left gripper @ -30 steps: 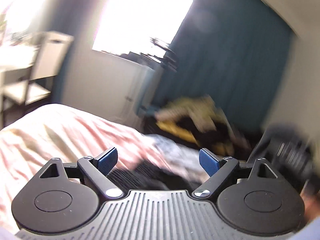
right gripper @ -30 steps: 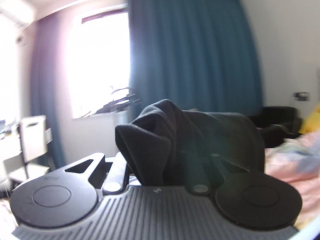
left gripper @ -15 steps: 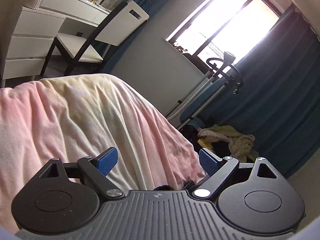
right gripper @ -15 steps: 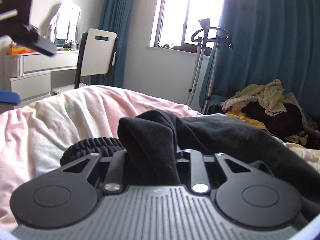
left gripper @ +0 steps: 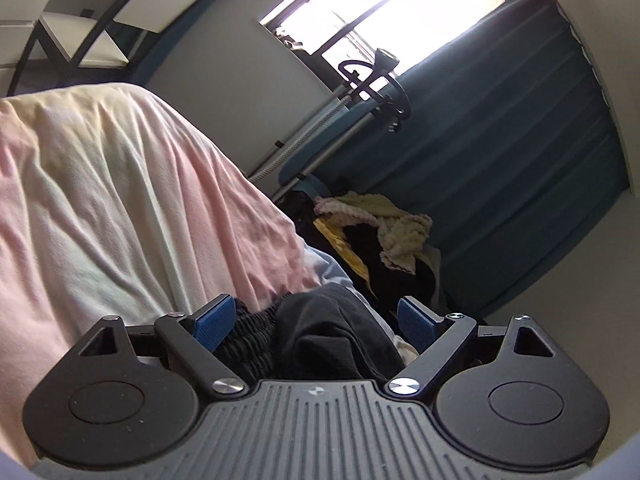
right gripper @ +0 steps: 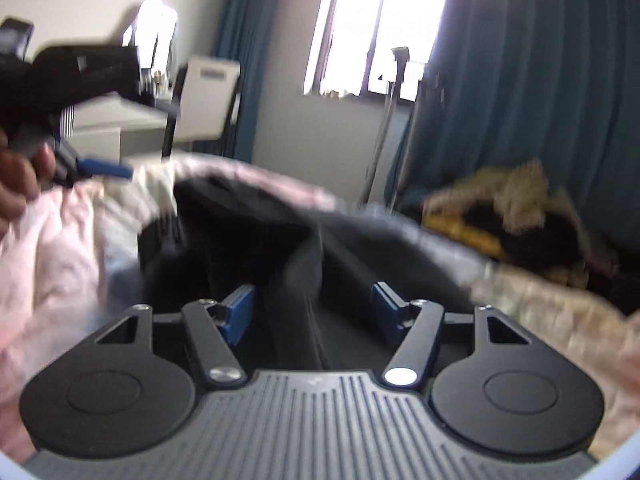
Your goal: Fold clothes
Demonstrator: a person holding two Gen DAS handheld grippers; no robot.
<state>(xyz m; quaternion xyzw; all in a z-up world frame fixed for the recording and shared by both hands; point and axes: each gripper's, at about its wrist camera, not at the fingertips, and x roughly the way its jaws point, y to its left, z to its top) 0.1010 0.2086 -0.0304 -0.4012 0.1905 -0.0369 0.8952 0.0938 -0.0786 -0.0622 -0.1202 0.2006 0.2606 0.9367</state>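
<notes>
Now you are holding both the left gripper (left gripper: pixel 314 320) and right gripper (right gripper: pixel 312 310) spread wide over the black garment (right gripper: pixel 248 240) lying on the pink bedsheet (left gripper: pixel 100 200).

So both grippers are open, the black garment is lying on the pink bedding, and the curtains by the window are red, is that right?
Not quite: the curtains are dark blue, not red, as the left wrist view shows. The rest stands: the left gripper and right gripper are both open, and the black garment lies on the pink bedding.

Both the left tool (left gripper: pixel 316 320) and right tool (right gripper: pixel 314 312) gape wide.
</notes>
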